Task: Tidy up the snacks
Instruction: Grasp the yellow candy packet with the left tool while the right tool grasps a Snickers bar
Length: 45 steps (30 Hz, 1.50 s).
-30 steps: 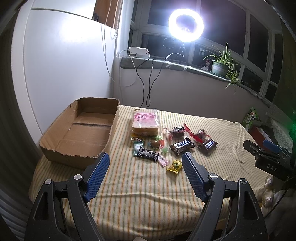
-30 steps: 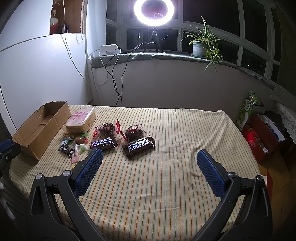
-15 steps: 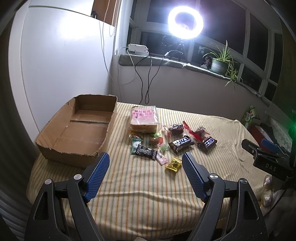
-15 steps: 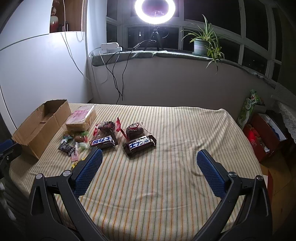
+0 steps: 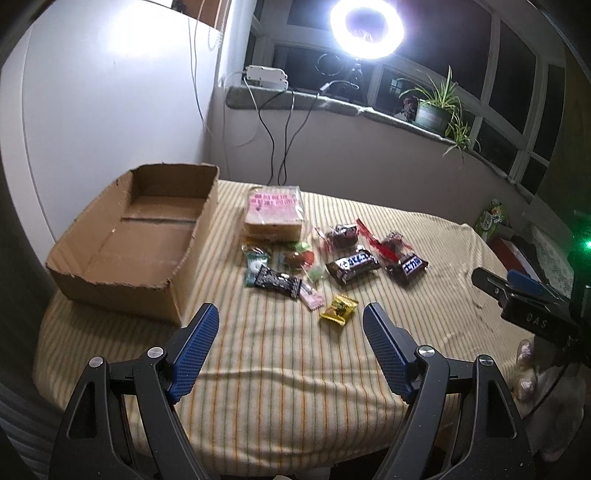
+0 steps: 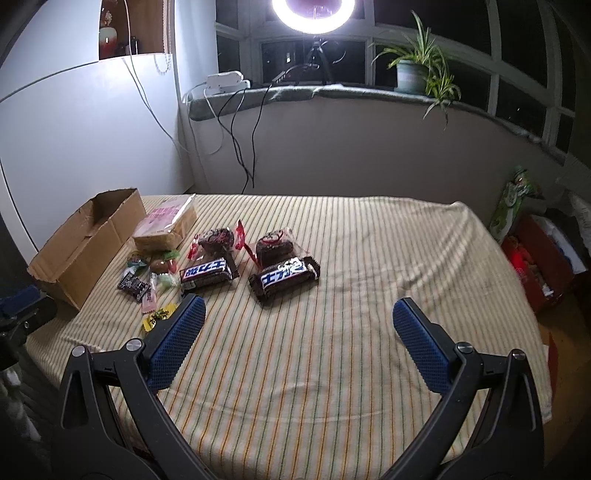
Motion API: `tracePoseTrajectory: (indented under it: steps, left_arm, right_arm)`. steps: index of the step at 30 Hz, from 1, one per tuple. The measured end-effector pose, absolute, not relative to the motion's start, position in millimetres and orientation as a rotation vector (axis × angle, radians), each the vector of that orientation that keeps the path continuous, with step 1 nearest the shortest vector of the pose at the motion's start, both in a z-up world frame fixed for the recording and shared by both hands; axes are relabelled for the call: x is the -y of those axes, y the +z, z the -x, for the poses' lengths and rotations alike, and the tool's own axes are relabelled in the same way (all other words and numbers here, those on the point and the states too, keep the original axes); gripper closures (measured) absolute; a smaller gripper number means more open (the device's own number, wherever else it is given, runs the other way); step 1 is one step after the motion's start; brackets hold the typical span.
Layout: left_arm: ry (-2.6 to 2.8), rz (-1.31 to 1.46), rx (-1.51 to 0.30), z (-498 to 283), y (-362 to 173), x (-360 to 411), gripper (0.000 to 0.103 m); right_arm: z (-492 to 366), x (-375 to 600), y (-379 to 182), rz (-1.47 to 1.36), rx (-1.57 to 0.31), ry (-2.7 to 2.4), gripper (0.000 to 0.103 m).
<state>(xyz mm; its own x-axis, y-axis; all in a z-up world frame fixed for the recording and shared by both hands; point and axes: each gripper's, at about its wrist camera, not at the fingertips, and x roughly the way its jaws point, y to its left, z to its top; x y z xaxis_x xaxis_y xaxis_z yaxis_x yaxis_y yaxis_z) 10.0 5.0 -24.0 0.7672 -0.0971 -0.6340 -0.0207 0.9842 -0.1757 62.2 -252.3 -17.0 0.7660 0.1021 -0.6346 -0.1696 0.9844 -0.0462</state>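
Note:
An empty cardboard box [image 5: 133, 236] [image 6: 85, 240] lies at the left of a striped tablecloth [image 5: 280, 354]. Beside it sit a pink-labelled bread pack [image 5: 273, 216] [image 6: 166, 225], two dark chocolate bars [image 5: 352, 264] [image 6: 284, 277], two wrapped brown cakes [image 5: 341, 234] [image 6: 273, 245], a black packet [image 5: 277, 282] and a yellow candy [image 5: 339, 310] among several small sweets. My left gripper [image 5: 290, 332] hangs open over the near cloth, short of the snacks. My right gripper [image 6: 295, 325] is open too, just in front of the chocolate bars, holding nothing.
A ring light [image 5: 365, 27] glares from the windowsill, with cables [image 5: 280, 140] hanging behind the table and a potted plant [image 6: 417, 70] to the right. A red box [image 6: 543, 266] and bags stand on the floor past the table's right edge.
Both views have shifted slightly: the left gripper has risen and tilted, so the box and snacks sit a little lower and closer. Both grippers stay open and nothing was picked up.

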Motion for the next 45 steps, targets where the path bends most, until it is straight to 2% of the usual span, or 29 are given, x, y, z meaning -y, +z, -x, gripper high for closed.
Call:
tracePoseTrajectory:
  steps: [2, 10, 13, 19, 24, 26, 30, 40, 45]
  left_arm:
    - [-0.054, 0.179, -0.706, -11, -27, -3, 0.028]
    - [-0.119, 0.215, -0.772, -26, -46, 2, 0.038]
    - [-0.154, 0.219, -0.795, -32, -52, 8, 0.041]
    - [-0.222, 0.197, -0.811, -48, -58, 19, 0.048]
    - [-0.266, 0.207, -0.838, -66, -67, 22, 0.06]
    - [-0.275, 0.196, -0.845, -72, -71, 25, 0.063]
    - [-0.292, 0.173, -0.853, -79, -76, 30, 0.068]
    - [-0.314, 0.134, -0.872, -95, -87, 34, 0.068]
    - [-0.328, 0.108, -0.875, -95, -90, 41, 0.072]
  right_arm:
    - [-66, 255, -21, 0.094, -0.708, 0.162, 0.005]
    - [-90, 253, -31, 0.098, -0.742, 0.236, 0.006]
    - [-101, 246, -36, 0.076, -0.796, 0.29, 0.018]
    - [-139, 245, -56, -0.041, -0.909, 0.339, 0.023]
    - [-170, 247, -72, -0.139, -0.985, 0.326, 0.027]
    - [-179, 247, -79, -0.17, -1.013, 0.317, 0.033]
    - [-192, 249, -91, -0.255, -1.063, 0.311, 0.037]
    - [-209, 239, -98, -0.259, -1.068, 0.251, 0.038]
    - [-215, 220, -100, -0.157, -1.066, 0.23, 0.043]
